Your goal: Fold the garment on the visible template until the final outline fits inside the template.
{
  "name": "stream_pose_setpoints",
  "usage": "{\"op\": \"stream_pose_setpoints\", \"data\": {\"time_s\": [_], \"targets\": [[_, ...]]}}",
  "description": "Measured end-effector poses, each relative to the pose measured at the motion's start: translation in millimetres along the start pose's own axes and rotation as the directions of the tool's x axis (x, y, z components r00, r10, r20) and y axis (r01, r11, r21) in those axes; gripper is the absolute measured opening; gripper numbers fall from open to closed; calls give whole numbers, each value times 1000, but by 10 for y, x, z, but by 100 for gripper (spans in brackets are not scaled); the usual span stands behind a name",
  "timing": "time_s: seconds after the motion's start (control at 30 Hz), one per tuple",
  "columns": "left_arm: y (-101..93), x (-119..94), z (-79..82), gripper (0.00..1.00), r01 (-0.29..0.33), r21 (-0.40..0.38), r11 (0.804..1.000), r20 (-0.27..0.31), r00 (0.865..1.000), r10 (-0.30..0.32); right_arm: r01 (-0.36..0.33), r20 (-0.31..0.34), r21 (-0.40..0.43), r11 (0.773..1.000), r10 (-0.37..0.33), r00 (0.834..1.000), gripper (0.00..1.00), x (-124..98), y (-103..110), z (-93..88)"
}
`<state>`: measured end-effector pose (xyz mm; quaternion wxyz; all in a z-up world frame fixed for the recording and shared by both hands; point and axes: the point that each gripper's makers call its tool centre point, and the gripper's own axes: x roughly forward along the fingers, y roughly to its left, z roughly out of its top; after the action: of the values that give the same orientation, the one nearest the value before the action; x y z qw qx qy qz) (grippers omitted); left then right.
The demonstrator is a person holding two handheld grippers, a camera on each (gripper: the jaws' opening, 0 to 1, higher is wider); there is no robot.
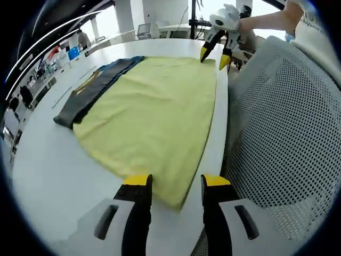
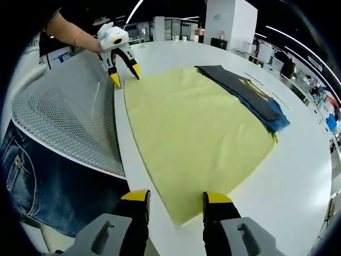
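Quick count: one yellow cloth (image 1: 154,114) spread flat, one dark garment (image 1: 93,90) with a blue edge, one white counter (image 1: 48,170), one grey mesh chair back (image 1: 282,128), and two grippers, left gripper (image 1: 176,184) plus right gripper (image 2: 176,198).

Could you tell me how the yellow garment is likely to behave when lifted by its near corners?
The yellow garment lies flat with soft wrinkles, so it will probably drape limply. It looks thin, likely light. On the smooth white table it may slide when pulled.

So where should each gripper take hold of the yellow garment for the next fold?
Probably at its two near-edge corners: the left gripper and right gripper each stand open at one. The yellow garment lies flat, so slide a jaw under from the table edge.
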<state>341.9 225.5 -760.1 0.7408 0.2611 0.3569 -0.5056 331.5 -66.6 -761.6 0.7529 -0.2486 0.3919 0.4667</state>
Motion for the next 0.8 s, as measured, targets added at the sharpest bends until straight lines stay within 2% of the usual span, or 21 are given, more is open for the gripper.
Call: {"op": "stream_pose_setpoints", "data": {"time_s": [0.13, 0.23, 0.3, 0.47, 0.57, 0.7, 0.73, 0.8], "targets": [[15, -1, 11, 32, -5, 13, 1000, 5, 1000, 4, 10, 23, 5, 1000, -10, 1000, 33, 3, -40, 30], [47, 13, 22, 28, -8, -6, 1000, 5, 1000, 8, 19, 31, 12, 1000, -19, 999, 24, 0, -85, 36], [37, 21, 29, 26, 2, -7, 1000, 6, 1000, -2, 21, 33, 5, 1000, -22, 999, 22, 4, -94, 44], [41, 39, 59, 16, -1, 16, 1000, 12, 1000, 1, 15, 23, -45, 999, -14, 1000, 9, 17, -68, 59], [43, 44, 62, 9, 4, 35, 999, 9, 1000, -5, 12, 12, -56, 998, -12, 1000, 6, 20, -69, 54], [63, 46, 69, 5, -2, 48, 999, 3, 1000, 2, 18, -3, -83, 996, -18, 1000, 2, 24, -91, 52], [68, 47, 67, 5, -1, 40, 999, 3, 1000, 1, 17, -3, -84, 996, -17, 1000, 1, 25, -93, 54], [87, 46, 57, 3, -6, 12, 1000, 0, 1000, 6, -10, 15, -24, 1000, 11, 1000, 0, 32, -73, 72]]}}
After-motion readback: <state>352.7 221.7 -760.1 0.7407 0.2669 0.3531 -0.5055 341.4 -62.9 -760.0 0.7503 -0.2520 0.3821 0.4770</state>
